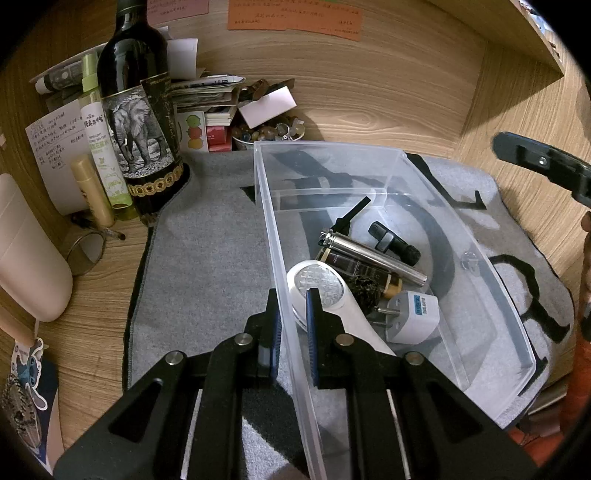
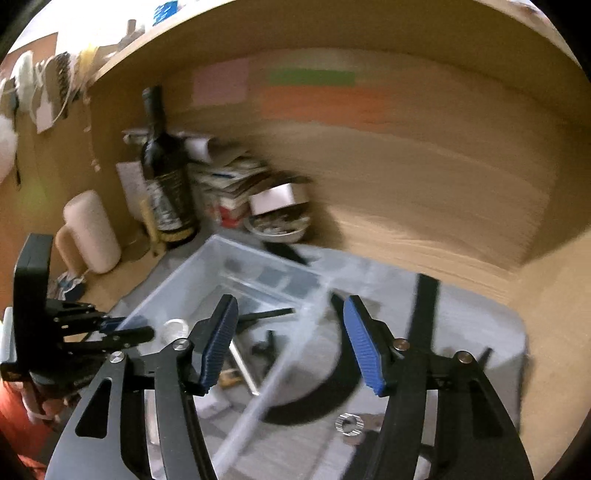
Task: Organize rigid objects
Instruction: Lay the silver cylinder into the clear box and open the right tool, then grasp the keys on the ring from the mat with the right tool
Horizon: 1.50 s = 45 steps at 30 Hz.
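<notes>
Ring (image 2: 350,424) beside bin (image 2: 207,258) shows only rightward.

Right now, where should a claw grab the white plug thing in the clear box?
Probably by its square white body. The plug adapter lies on its side in the clear box, its metal pins pointing left toward the white round gadget. Come down from above, with the claw closing across the flat sides, clear of the thin pins.

Home desk nook: wine bottle (image 1: 138,110), sticky notes (image 1: 295,18), papers (image 1: 207,92).
</notes>
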Available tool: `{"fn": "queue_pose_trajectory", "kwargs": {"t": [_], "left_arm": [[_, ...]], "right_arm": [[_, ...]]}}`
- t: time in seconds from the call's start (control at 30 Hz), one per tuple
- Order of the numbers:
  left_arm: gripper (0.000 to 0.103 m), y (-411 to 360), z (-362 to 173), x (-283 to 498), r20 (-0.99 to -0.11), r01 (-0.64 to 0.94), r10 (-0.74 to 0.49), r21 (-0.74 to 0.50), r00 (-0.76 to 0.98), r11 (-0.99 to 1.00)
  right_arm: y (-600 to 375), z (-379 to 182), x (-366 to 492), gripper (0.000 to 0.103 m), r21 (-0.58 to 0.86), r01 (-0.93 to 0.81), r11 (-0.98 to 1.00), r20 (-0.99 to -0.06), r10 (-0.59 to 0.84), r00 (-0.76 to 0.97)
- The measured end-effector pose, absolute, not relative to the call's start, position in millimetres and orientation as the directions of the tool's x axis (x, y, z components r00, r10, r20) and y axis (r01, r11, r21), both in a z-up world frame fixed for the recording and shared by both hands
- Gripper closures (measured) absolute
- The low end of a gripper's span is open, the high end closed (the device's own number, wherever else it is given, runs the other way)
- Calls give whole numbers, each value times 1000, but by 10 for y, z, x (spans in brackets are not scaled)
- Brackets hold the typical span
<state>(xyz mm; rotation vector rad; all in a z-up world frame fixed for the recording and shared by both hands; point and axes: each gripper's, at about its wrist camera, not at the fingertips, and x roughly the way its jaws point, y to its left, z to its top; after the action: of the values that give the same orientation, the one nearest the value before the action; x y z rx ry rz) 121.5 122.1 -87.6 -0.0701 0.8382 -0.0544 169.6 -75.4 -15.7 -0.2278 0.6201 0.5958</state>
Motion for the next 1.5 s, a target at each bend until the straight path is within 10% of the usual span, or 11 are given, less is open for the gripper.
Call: {"fn": "queue_pose_trajectory", "kwargs": {"t": [1.1, 1.5], "left_arm": [[91, 1215, -871, 1211, -740, 20, -78, -87, 668, 996], [91, 1219, -877, 1215, -743, 20, -77, -85, 665, 996]], "right_arm": [[-1426, -1393, 2073, 31, -29, -469, 883, -817, 249, 519], [-1459, -1310, 1995, 60, 10, -464, 886, -804, 284, 523]]}}
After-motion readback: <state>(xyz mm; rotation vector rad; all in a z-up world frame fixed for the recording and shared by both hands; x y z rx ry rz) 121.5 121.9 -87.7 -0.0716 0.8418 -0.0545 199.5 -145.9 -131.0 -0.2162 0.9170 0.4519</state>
